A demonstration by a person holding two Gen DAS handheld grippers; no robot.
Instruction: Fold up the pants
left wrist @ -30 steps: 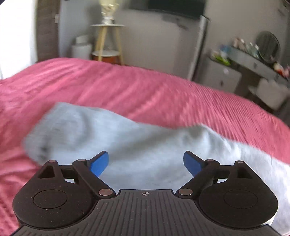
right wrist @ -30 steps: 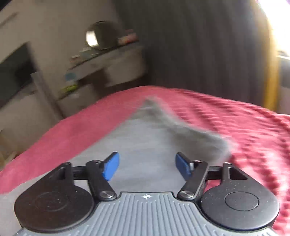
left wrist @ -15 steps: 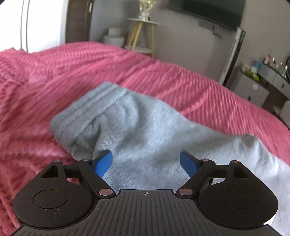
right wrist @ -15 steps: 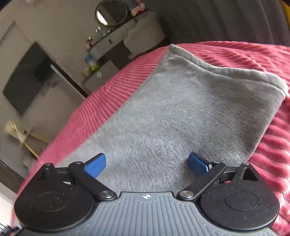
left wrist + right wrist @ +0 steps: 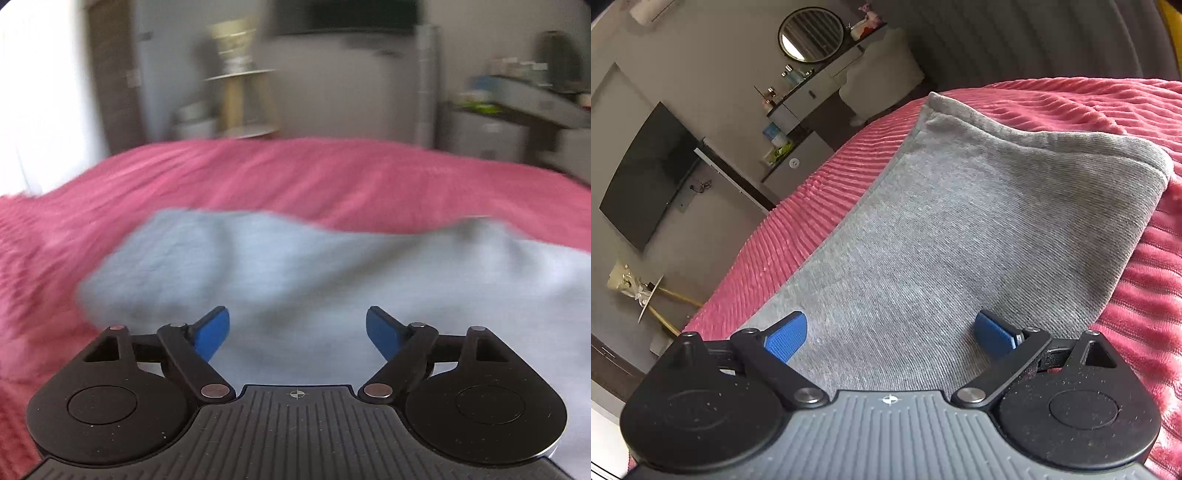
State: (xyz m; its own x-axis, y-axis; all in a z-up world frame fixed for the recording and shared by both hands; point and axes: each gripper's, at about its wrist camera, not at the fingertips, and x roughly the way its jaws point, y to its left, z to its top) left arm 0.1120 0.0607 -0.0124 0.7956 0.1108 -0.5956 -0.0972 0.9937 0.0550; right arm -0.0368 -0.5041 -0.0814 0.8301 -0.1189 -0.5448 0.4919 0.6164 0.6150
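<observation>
Grey sweatpants (image 5: 960, 229) lie flat on a pink ribbed bedspread (image 5: 1126, 110). In the right wrist view a leg stretches away to its hem (image 5: 1052, 136) at the upper right. My right gripper (image 5: 890, 334) is open and empty just above the grey cloth. In the blurred left wrist view the pants (image 5: 295, 273) spread across the bed, one end at the left. My left gripper (image 5: 297, 328) is open and empty over the cloth.
The pink bedspread (image 5: 295, 177) surrounds the pants. Beyond the bed stand a wooden side table (image 5: 243, 99), a wall TV (image 5: 650, 177), a dresser with a round mirror (image 5: 810, 35) and bottles, and a dark curtain (image 5: 1034, 37).
The left view has swung to a flatter, blurred look across the pants. The right gripper has crept slightly closer along the leg. Both grippers stay open.
</observation>
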